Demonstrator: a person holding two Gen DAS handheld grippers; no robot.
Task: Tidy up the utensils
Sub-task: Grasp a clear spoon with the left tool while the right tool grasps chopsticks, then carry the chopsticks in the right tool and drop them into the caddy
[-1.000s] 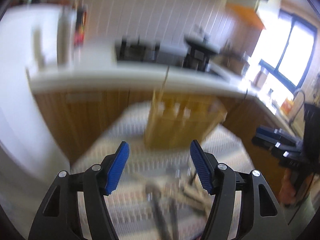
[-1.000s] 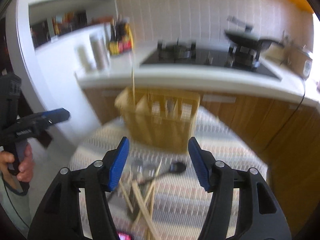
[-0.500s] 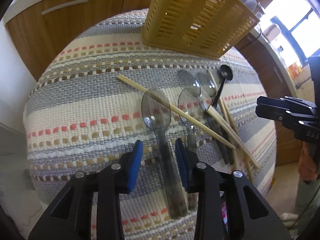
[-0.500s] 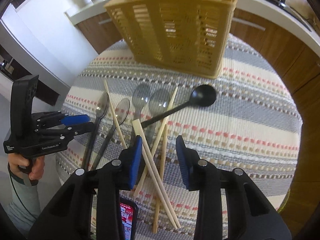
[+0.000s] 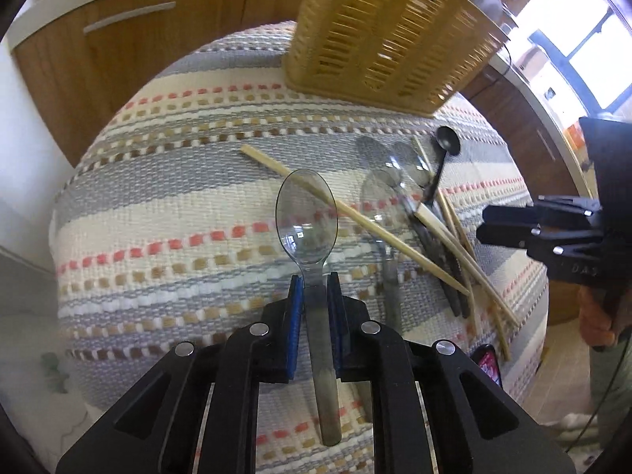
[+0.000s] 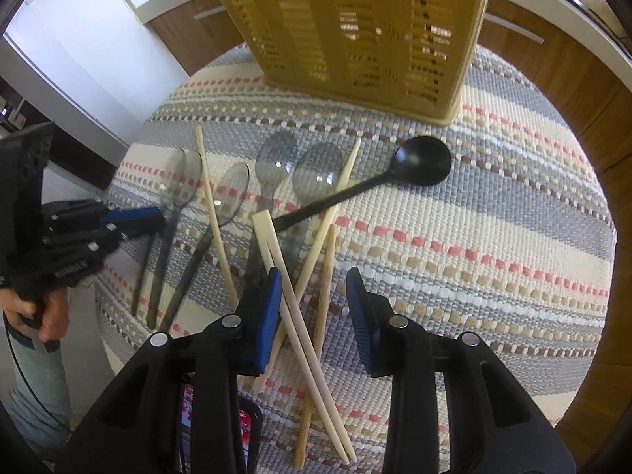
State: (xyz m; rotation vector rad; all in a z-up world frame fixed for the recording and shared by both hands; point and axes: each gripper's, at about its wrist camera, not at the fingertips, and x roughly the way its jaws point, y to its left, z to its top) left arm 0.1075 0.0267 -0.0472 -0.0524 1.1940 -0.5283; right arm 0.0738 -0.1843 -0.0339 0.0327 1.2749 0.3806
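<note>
On the striped mat (image 6: 474, 237) lie several clear spoons, loose chopsticks and a black spoon (image 6: 424, 160), in front of the yellow slotted basket (image 6: 355, 27). My left gripper (image 5: 315, 280) points down with its jaws closing; both blue pads press the handle of a clear spoon (image 5: 306, 221). It also shows in the right wrist view, the left gripper (image 6: 130, 217) at that spoon's neck. My right gripper (image 6: 314, 276) hangs over a pair of chopsticks (image 6: 284, 276) that lies between its jaws. The left pad touches them and the right pad stands apart.
A single chopstick (image 5: 355, 213) runs under the held spoon's bowl. More clear spoons (image 6: 276, 158) lie side by side. A phone (image 6: 245, 426) sits at the mat's near edge. Wooden cabinets (image 5: 118, 59) stand behind the round table. A person's hand (image 6: 47, 312) holds the left tool.
Both grippers dropped from facing the kitchen counter to pointing down at the mat. The left jaws narrowed onto the clear spoon's handle. The right jaws narrowed around the chopsticks.
</note>
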